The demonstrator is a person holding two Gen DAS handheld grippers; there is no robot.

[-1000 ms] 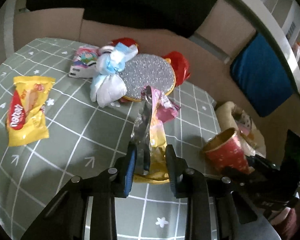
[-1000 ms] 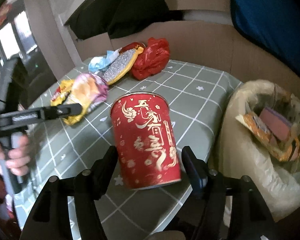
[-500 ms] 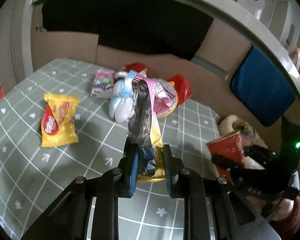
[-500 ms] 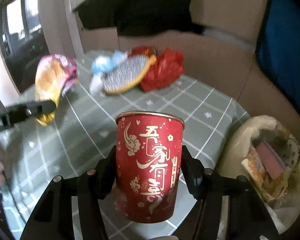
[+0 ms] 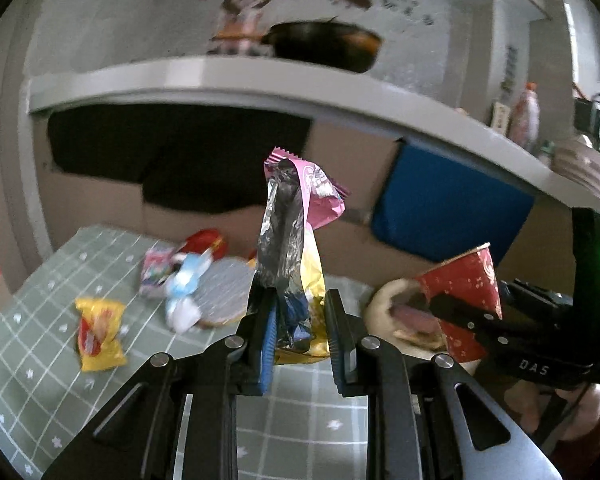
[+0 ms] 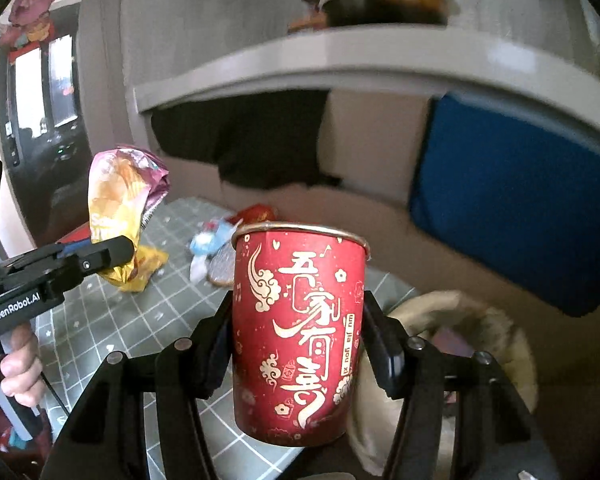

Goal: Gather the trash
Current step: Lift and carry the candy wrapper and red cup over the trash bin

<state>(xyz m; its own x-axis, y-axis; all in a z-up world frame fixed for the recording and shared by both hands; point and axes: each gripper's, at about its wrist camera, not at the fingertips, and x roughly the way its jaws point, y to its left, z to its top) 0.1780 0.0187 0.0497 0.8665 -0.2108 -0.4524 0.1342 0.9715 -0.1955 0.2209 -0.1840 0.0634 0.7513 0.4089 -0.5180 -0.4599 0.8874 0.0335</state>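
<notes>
Only the right view shows a hand (image 6: 18, 364) at eight o'clock. Left gripper (image 5: 300, 332) pinches a wrapper (image 5: 292, 248); right gripper (image 6: 300, 344) clamps a cup (image 6: 298, 332) above the checked table (image 5: 40, 344).

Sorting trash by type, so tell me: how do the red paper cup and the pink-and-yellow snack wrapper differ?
The red paper cup is rigid and keeps its round shape; the snack wrapper is limp, crumpled foil. The cup stands upright in the right claw; the wrapper sticks up, pinched flat in the left claw. Both are lifted clear of the table.
</notes>
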